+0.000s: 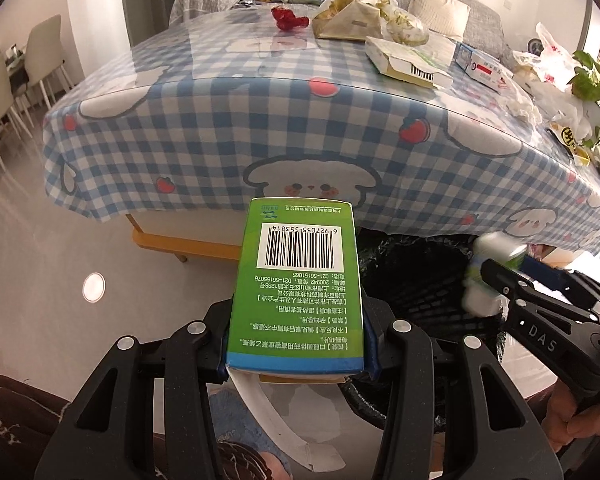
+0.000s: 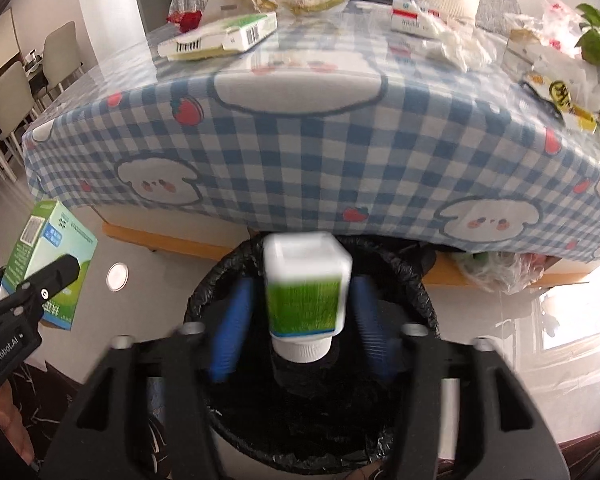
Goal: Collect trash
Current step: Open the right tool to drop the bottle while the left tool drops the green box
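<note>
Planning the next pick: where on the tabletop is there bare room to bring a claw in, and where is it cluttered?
Bare: the near-left stretch of the tablecloth, from the front edge back to the red wrapper, bordered on the right by the flat white carton. Crowded: the far edge with the crumpled paper bags, and the right side with small boxes, plastic bags and the plant.

Left gripper (image 1: pixel 296 360) pointed steeply down, its blue pads clamped on both sides of a green carton (image 1: pixel 298 284), carton end sticking forward past the fingers. Right gripper (image 2: pixel 302 336) also angled steeply down, just to the right of the left one and close to it. Its jaws stood apart, blue pads (image 2: pixel 232 332) clear of the white bottle (image 2: pixel 304 292) between them, gaps visible on both sides; view motion-blurred. A hand (image 1: pixel 576 416) gripped the right gripper's handle; another hand (image 2: pixel 8 416) showed behind the left gripper.
</note>
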`<state>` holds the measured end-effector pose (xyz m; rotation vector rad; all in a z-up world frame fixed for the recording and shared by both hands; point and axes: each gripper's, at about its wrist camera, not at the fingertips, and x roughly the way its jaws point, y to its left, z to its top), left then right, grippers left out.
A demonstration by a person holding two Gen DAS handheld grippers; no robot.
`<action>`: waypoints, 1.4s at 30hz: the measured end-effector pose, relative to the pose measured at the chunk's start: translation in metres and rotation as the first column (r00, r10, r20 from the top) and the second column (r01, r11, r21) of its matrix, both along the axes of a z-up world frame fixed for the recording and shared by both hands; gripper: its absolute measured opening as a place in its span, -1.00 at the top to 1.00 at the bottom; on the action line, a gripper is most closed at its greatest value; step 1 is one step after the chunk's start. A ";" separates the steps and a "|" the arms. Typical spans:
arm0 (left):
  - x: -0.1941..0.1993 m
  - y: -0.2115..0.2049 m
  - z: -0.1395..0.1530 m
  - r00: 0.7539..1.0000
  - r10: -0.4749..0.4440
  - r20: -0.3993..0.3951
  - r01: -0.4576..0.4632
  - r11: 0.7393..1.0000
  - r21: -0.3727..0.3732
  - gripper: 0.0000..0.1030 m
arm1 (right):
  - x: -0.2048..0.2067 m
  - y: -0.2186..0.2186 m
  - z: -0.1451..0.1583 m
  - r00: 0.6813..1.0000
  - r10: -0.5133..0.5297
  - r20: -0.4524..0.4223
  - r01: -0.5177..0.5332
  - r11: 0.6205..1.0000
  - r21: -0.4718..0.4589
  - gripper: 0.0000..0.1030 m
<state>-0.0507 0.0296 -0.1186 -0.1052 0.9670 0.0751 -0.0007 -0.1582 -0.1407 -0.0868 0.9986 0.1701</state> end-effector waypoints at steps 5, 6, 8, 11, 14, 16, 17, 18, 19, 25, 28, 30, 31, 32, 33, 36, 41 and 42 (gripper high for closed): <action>0.001 -0.005 0.000 1.000 -0.009 0.000 0.009 1.000 -0.003 0.11 | -0.001 -0.002 0.003 1.000 0.005 0.015 -0.005 1.000 -0.010 -0.52; 0.002 -0.007 0.000 1.000 -0.013 -0.001 0.013 1.000 -0.004 0.11 | -0.001 -0.004 0.002 1.000 -0.001 0.014 0.001 1.000 -0.008 -0.59; 0.003 -0.012 0.000 1.000 -0.021 -0.004 0.021 1.000 -0.004 0.11 | -0.001 -0.011 0.002 1.000 -0.018 0.015 0.019 1.000 -0.009 -0.70; 0.005 -0.021 -0.001 0.999 -0.035 -0.010 0.035 0.999 -0.006 0.11 | -0.002 -0.025 0.000 0.999 -0.050 0.012 0.050 0.999 -0.008 -0.81; 0.008 -0.033 -0.003 0.998 -0.053 -0.018 0.053 0.999 -0.009 0.11 | -0.002 -0.038 -0.004 0.997 -0.072 0.001 0.072 0.997 -0.016 -0.83; 0.010 -0.039 -0.005 0.998 -0.062 -0.024 0.061 0.998 -0.013 0.11 | -0.003 -0.048 -0.007 0.996 -0.091 -0.001 0.091 0.995 -0.032 -0.84; 0.011 -0.044 -0.006 0.997 -0.067 -0.029 0.067 0.998 -0.016 0.11 | -0.003 -0.052 -0.008 0.995 -0.099 -0.004 0.099 0.994 -0.034 -0.84; 0.013 -0.047 -0.008 0.997 -0.071 -0.033 0.071 0.997 -0.018 0.11 | -0.003 -0.055 -0.009 0.994 -0.106 -0.005 0.106 0.994 -0.035 -0.84; 0.014 -0.050 -0.008 0.997 -0.074 -0.035 0.073 0.997 -0.018 0.11 | -0.004 -0.061 -0.009 0.993 -0.117 -0.007 0.117 0.992 -0.038 -0.84; 0.021 -0.072 -0.015 0.993 -0.101 -0.054 0.099 0.995 -0.032 0.11 | -0.005 -0.087 -0.010 0.987 -0.159 -0.012 0.158 0.986 -0.046 -0.84; 0.024 -0.086 -0.017 0.991 -0.118 -0.060 0.116 0.993 -0.032 0.11 | -0.006 -0.100 -0.009 0.983 -0.183 -0.012 0.182 0.982 -0.053 -0.84; 0.026 -0.095 -0.018 0.990 -0.130 -0.062 0.128 0.991 -0.041 0.11 | -0.007 -0.108 -0.008 0.981 -0.192 -0.011 0.191 0.979 -0.065 -0.84; 0.028 -0.101 -0.018 0.988 -0.139 -0.064 0.136 0.990 -0.045 0.11 | -0.008 -0.112 -0.008 0.980 -0.197 -0.008 0.195 0.978 -0.075 -0.84; 0.028 -0.106 -0.018 0.988 -0.144 -0.064 0.141 0.989 -0.047 0.11 | -0.009 -0.116 -0.008 0.980 -0.200 -0.008 0.199 0.977 -0.076 -0.84; 0.029 -0.112 -0.018 0.986 -0.151 -0.066 0.148 0.988 -0.047 0.11 | -0.010 -0.121 -0.008 0.979 -0.205 -0.009 0.204 0.976 -0.072 -0.84; 0.033 -0.128 -0.021 0.982 -0.174 -0.071 0.171 0.984 -0.049 0.11 | -0.013 -0.137 -0.007 0.974 -0.228 -0.005 0.227 0.972 -0.065 -0.84; 0.037 -0.149 -0.024 0.976 -0.205 -0.075 0.203 0.978 -0.039 0.11 | -0.018 -0.161 -0.003 0.961 -0.276 0.008 0.276 0.959 -0.065 -0.84; 0.038 -0.153 -0.024 0.975 -0.211 -0.074 0.209 0.977 -0.033 0.11 | -0.019 -0.166 -0.002 0.959 -0.284 0.013 0.284 0.956 -0.068 -0.84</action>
